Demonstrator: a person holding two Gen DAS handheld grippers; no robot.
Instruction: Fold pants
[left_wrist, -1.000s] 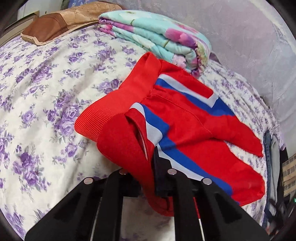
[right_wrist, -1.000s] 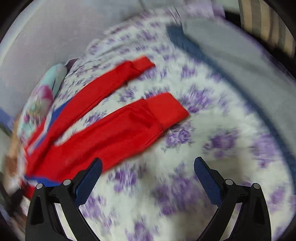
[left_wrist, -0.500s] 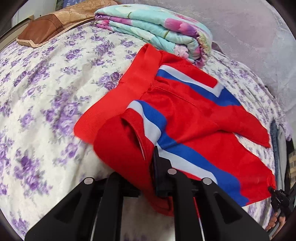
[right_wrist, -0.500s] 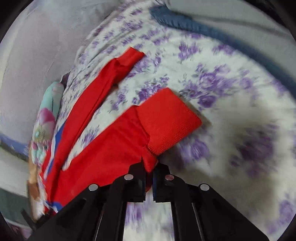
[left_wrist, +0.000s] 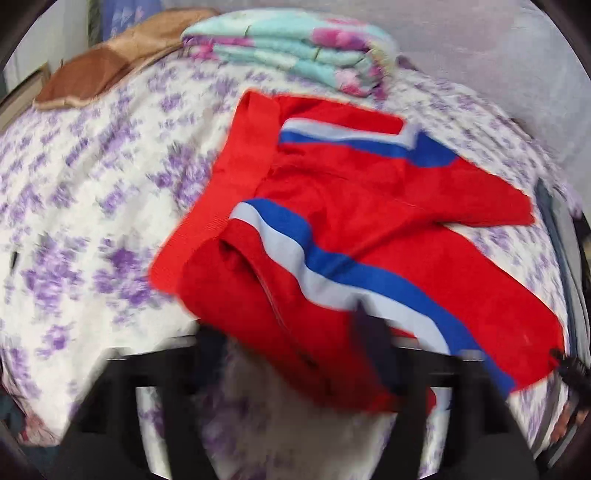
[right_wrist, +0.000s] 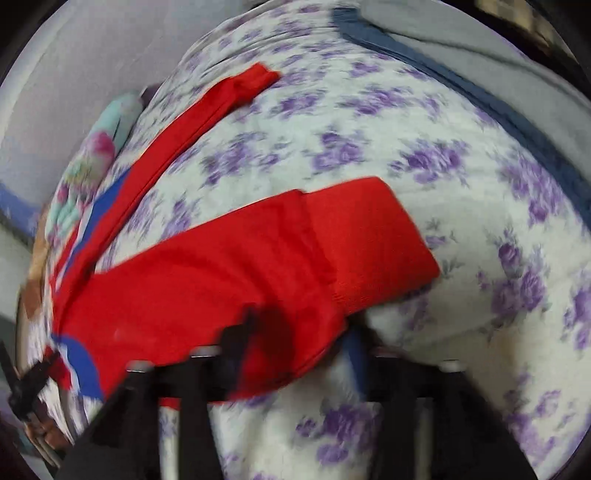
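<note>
— Where are the pants (left_wrist: 332, 229) lying?

— Spread on the flowered bedspread (left_wrist: 92, 206), filling the middle and right of the left wrist view; red, with blue and white stripes; the waistband runs from upper centre down to the left, and the near hip fold droops over the bottom centre of the frame

— And the left gripper (left_wrist: 291, 354)?

— Low in that frame, blurred; its jaws are opening, the dark fingers (left_wrist: 373, 332) standing apart with the red cloth draped between them; I cannot see a pad pressing on it

— The other end?

— In the right wrist view one leg crosses the middle of the frame, its ribbed cuff (right_wrist: 369, 240) lying flat right of centre; the second leg stretches to the upper centre; the two are well apart, with bare bedspread between them

— The right gripper (right_wrist: 299, 347)?

— At the bottom centre; its jaws are opening too, with the leg's hem sagging into the gap; the blur hides whether anything touches

— Anything else around?

— A folded floral quilt (left_wrist: 295, 48) at the top of the left view, just beyond the waistband; a brown cushion (left_wrist: 107, 70) at upper left; a grey blanket (right_wrist: 480, 62) with a blue edge at upper right of the right view
</note>
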